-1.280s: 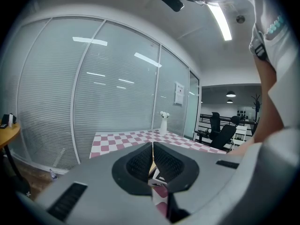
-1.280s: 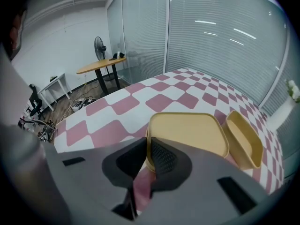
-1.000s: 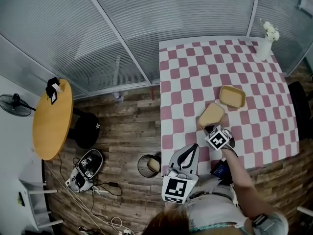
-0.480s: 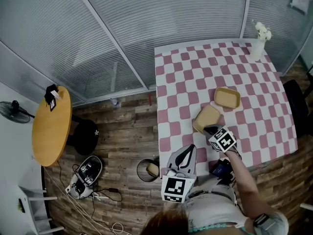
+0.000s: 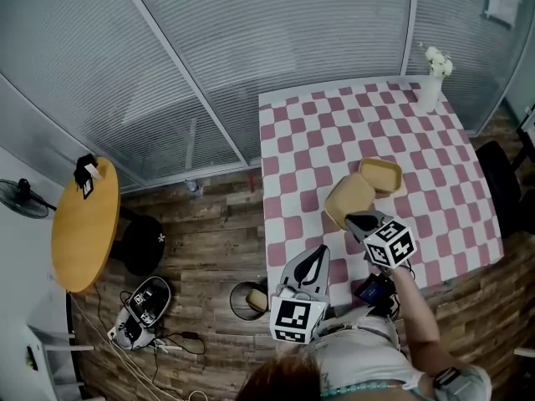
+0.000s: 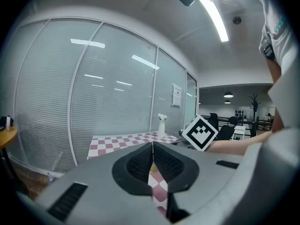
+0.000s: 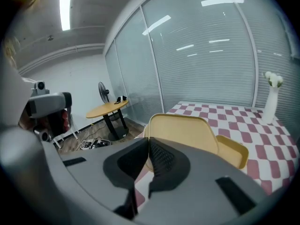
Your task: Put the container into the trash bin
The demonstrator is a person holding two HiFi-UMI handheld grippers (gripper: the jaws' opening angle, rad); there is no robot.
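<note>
A tan, shallow container [image 5: 349, 199] hangs tilted above the checked table [image 5: 309, 140], with my right gripper [image 5: 358, 221] shut on its near edge. In the right gripper view the container [image 7: 185, 132] fills the space ahead of the closed right gripper [image 7: 148, 146]. A second tan container [image 5: 380, 175] lies on the table just behind it. The black trash bin [image 5: 249, 299] stands on the floor beside the table's near left corner, with a tan piece inside. My left gripper [image 5: 318, 254] is shut on nothing, near the table's front edge above the bin's right side, and the left gripper [image 6: 153, 153] points over the table.
A white vase with flowers [image 5: 430, 86] stands at the table's far right corner. A round wooden table [image 5: 79, 224], a black stool [image 5: 138, 241] and a fan [image 5: 21, 199] are at the left. Cables and a device [image 5: 138, 312] lie on the floor. Glass partitions run behind.
My right gripper has risen with the tan container, lifting it off the table and tilting it. The left gripper has stayed where it was.
</note>
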